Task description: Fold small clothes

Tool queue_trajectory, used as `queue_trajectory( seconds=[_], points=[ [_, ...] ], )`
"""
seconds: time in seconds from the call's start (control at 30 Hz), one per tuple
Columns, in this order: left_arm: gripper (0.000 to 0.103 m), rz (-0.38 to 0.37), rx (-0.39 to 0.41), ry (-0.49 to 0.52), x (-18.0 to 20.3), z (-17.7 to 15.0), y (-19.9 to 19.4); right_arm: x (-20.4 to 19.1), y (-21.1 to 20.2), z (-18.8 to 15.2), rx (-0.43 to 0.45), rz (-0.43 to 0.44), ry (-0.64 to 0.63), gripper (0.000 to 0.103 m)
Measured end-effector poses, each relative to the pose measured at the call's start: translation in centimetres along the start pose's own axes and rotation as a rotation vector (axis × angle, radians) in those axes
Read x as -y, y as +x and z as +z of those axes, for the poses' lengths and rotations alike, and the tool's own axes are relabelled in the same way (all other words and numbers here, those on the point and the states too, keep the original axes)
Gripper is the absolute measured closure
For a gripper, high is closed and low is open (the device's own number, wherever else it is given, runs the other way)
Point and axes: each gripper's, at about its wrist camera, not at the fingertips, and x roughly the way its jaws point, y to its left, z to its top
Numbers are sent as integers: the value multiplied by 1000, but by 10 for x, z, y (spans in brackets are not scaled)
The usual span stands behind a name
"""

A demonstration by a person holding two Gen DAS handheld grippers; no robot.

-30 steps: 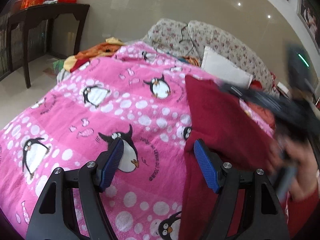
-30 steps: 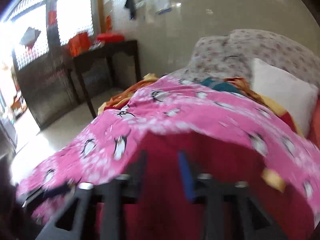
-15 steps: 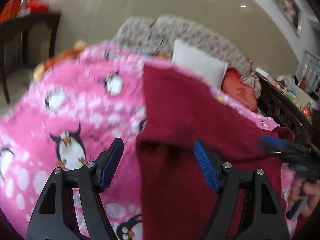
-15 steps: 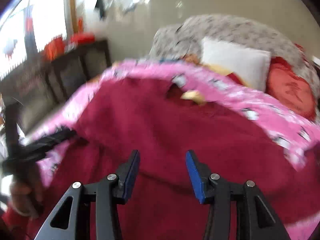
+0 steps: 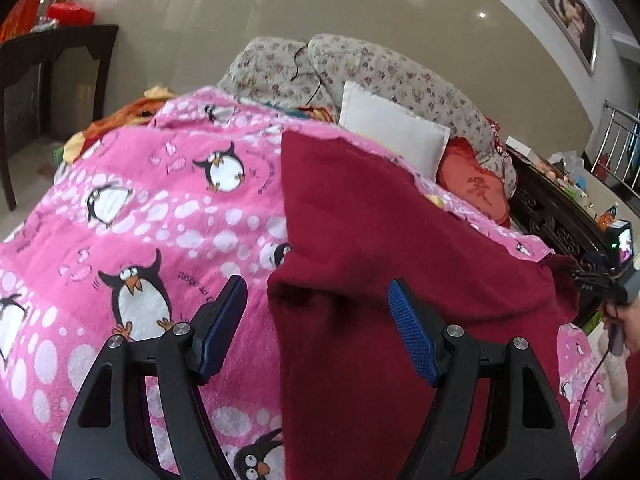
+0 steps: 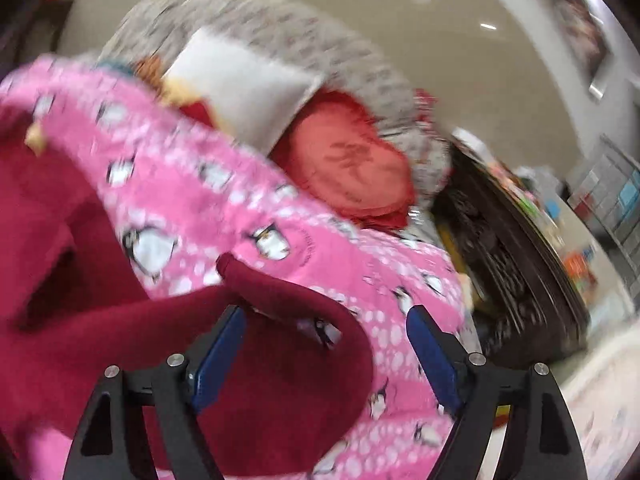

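A dark red garment point(image 5: 384, 264) lies spread on the pink penguin blanket point(image 5: 152, 216), with one fold across its middle. My left gripper point(image 5: 318, 328) is open above its near left edge, jaws wide apart, holding nothing. In the right wrist view the same garment point(image 6: 120, 344) fills the lower left, and a curled cuff or edge point(image 6: 288, 292) rises between the open jaws of my right gripper point(image 6: 326, 344), which grips nothing. The right gripper also shows in the left wrist view point(image 5: 612, 276) at the garment's far right corner.
A white pillow point(image 5: 392, 132), a red cushion point(image 5: 476, 188) and a floral bolster point(image 5: 360, 68) lie at the bed's head. A dark carved wooden frame point(image 5: 560, 220) runs along the right. A dark side table point(image 5: 48, 52) stands at the left.
The right gripper has swung right to the garment's far edge and its jaws have opened wider. The left wrist view has steadied over the garment's left edge; the left gripper stays open.
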Motion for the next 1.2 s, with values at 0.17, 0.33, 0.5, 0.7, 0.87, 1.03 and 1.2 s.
queue_trajectory(
  seconds=[0.17, 0.33, 0.5, 0.7, 0.87, 1.03, 1.2],
  points=[
    [29, -5, -22, -55, -10, 1, 4, 7, 30, -4, 0, -89, -92, 57],
    [29, 1, -18, -32, -5, -1, 3, 36, 30, -18, -16, 125, 93, 93],
    [29, -5, 29, 0, 1, 0, -7, 59, -10, -34, 63, 377, 351, 94],
    [29, -39, 57, 21, 5, 1, -13, 57, -57, -18, 186, 672, 561, 94],
    [29, -199, 21, -28, 12, 4, -17, 23, -96, 18, 300, 884, 667, 94],
    [21, -349, -25, -116, 25, 8, -16, -65, -123, 52, 366, 965, 587, 94],
    [21, -349, -63, -164, 30, 20, -8, -197, -95, 66, 199, 978, 416, 84]
  ],
)
